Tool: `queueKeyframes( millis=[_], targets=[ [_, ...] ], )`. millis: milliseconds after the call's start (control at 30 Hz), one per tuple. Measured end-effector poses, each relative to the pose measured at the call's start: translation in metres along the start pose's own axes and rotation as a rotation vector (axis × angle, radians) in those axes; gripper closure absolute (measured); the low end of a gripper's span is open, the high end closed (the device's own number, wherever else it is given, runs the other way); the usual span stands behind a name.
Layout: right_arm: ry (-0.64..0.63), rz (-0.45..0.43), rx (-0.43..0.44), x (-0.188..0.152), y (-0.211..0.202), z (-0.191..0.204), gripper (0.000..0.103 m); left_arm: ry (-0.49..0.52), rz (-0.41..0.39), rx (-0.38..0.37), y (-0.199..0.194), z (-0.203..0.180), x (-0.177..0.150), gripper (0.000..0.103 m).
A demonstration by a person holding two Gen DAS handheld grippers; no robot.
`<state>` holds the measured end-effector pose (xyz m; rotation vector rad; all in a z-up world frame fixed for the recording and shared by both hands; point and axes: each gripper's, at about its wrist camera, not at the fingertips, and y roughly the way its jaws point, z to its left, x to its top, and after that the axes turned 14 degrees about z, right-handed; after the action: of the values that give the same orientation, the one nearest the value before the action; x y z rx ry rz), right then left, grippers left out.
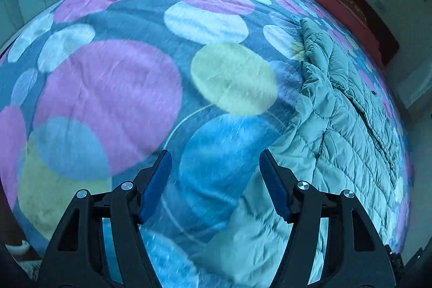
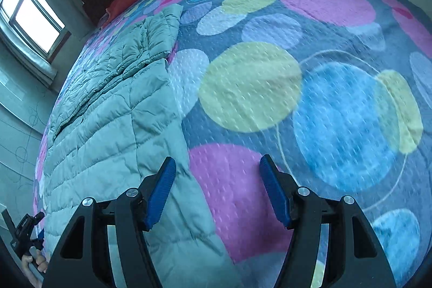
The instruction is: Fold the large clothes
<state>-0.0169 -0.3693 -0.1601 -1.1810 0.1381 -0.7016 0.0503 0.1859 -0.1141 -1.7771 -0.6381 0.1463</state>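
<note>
Both tools, left (image 1: 215,185) & right (image 2: 217,189), gape apart, empty. Jacket (image 2: 113,109) lies on bed (image 2: 337,4), 9 o'clock of right tool. I'd pinch hem corners w/ both, then fold evenly.

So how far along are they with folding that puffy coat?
Partly done, it seems: the quilted coat lies on the bedspread in a long strip, one layer apparently folded over. Nothing is in hand; left gripper and right gripper hover open. Folding it shorter seemingly remains.
</note>
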Motion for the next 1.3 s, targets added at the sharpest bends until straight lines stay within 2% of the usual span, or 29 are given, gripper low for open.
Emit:
queueKeyframes(
  millis=[133,333,500,667,800,833,867,933,1000,1100,1267,1300],
  targets=[
    [0.063,0.001,0.098,-0.023,-0.009,-0.013,0.039,-0.069,0.005,-0.075,-0.016,0.014,-0.028,0.035],
    [0.159,0.030,0.253,-0.062,-0.012,-0.026,0.038,-0.164,0.074,-0.229,-0.018,0.023,-0.064,0.035],
    [0.204,0.064,0.412,-0.086,-0.007,-0.023,0.038,-0.149,0.073,-0.267,-0.015,0.016,-0.073,0.034],
    [0.189,0.074,0.474,-0.090,-0.001,-0.011,0.038,-0.128,0.067,-0.329,-0.009,0.006,-0.077,0.035],
    [0.170,0.051,0.467,-0.086,0.002,-0.002,0.039,-0.098,0.047,-0.338,-0.004,0.000,-0.077,0.037],
    [0.169,0.034,0.449,-0.083,0.004,0.000,0.042,-0.095,0.041,-0.338,-0.003,-0.002,-0.075,0.037],
    [0.164,0.033,0.446,-0.083,0.005,0.002,0.050,-0.090,0.034,-0.339,-0.003,-0.003,-0.075,0.039],
    [0.160,0.042,0.446,-0.081,0.008,0.003,0.061,-0.061,0.027,-0.353,-0.001,-0.007,-0.072,0.046],
    [0.162,0.066,0.437,-0.081,0.014,0.003,0.070,-0.036,0.053,-0.365,0.007,-0.012,-0.070,0.061],
    [0.160,0.092,0.443,-0.080,0.019,0.001,0.070,-0.029,0.038,-0.349,0.010,-0.012,-0.070,0.071],
    [0.216,0.139,0.541,-0.076,0.027,-0.015,0.071,-0.045,0.046,-0.382,0.014,-0.005,-0.065,0.087],
    [0.222,0.139,0.552,-0.075,0.027,-0.016,0.078,-0.048,0.053,-0.389,0.015,-0.004,-0.064,0.089]
  ],
)
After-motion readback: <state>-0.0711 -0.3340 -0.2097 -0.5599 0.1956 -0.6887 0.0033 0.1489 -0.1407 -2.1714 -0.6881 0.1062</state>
